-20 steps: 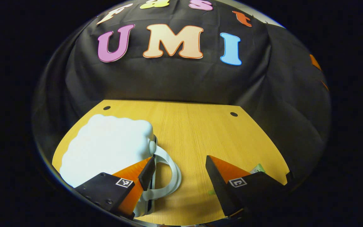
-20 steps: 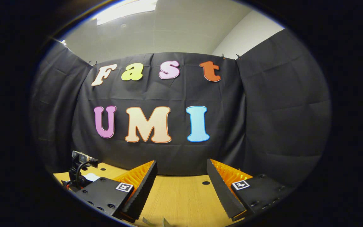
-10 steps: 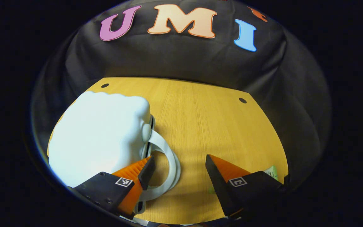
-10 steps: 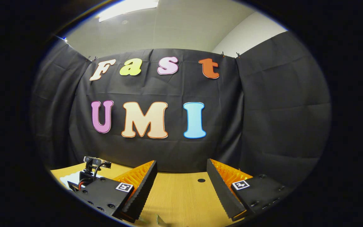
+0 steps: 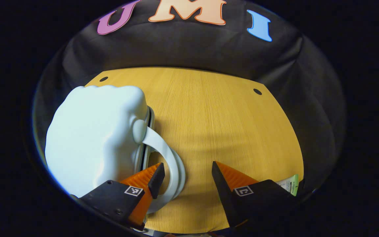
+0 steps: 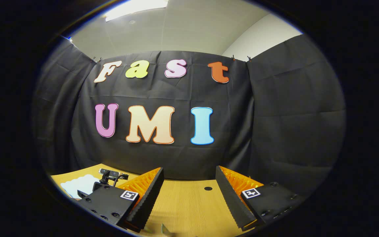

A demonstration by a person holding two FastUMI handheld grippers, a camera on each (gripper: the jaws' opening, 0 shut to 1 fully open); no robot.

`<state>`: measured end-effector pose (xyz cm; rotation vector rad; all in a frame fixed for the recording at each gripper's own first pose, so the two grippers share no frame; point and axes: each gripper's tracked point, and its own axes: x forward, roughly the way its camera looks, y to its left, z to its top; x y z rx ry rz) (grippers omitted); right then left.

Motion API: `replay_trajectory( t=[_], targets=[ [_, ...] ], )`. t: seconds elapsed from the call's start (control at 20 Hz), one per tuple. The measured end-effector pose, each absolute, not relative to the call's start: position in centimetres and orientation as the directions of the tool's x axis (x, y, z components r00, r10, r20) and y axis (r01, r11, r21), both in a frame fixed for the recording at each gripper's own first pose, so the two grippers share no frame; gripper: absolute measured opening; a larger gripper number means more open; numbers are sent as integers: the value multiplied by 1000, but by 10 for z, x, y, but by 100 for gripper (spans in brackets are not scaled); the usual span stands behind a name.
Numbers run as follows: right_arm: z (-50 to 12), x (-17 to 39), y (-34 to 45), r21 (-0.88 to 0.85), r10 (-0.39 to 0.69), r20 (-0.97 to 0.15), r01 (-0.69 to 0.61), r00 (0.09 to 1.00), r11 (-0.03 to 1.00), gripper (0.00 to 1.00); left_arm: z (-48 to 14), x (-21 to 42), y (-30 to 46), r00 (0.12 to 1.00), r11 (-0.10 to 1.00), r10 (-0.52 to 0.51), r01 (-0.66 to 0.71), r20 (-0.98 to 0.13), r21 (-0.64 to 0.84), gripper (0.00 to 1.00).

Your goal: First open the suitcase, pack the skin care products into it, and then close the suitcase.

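A white, cloud-shaped suitcase (image 5: 94, 138) lies shut on the wooden table (image 5: 215, 115), its looped white handle (image 5: 171, 158) pointing right. My left gripper (image 5: 187, 166) is open and low over the table. Its left fingertip sits over the opening of the handle loop, and the handle's outer arc lies between the fingers without being pressed. A green and white tube (image 5: 290, 185) peeks out behind the right finger. My right gripper (image 6: 188, 169) is open and empty, held above the table and facing the wall. In the right gripper view the suitcase (image 6: 77, 185) shows low at the left.
Two small dark holes mark the table's far corners, one of them (image 5: 257, 91) at the right. The black cloth wall closes the table's far side. The top of the left gripper (image 6: 110, 173) rises in front of the suitcase in the right gripper view.
My left gripper has tilted down and closed in on the suitcase, bringing its left fingertip over the handle loop. The right gripper has stayed nearly still and open.
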<state>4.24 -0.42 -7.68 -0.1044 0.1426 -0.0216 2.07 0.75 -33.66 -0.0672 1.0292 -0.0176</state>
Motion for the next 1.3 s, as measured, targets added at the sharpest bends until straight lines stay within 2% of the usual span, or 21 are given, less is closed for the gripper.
replay_trajectory(
  t=[0.2, 0.3, 0.35, 0.45, 0.65, 0.85, 1.3],
  targets=[
    [-78, 41, -8, -103, -36, -140, 22, 989, 994, 98, -345, 22, 19, 487, 999, -9, -23, -873, -23, 62],
    [-79, 42, -10, -100, -40, -142, 25, 989, 995, 98, -344, 22, 27, 485, 999, 15, -39, -874, -5, 44],
    [-78, 41, -9, -98, -39, -141, 25, 989, 995, 98, -345, 23, 30, 486, 999, 25, -46, -874, 2, 27],
    [-78, 41, -9, -95, -36, -138, 23, 990, 995, 98, -343, 21, 27, 477, 999, 15, -40, -879, -5, 11],
    [-78, 41, -6, -94, -25, -130, 13, 991, 995, 98, -341, 22, 27, 474, 999, 31, -45, -880, 11, 8],
    [-77, 40, -7, -90, -22, -121, 11, 992, 996, 98, -330, 24, 23, 486, 999, 34, 13, -873, 47, 0],
    [-79, 44, -1, -52, 1, -117, -7, 993, 999, 98, -276, 25, 19, 520, 998, -13, 58, -854, 20, 0]
  ],
)
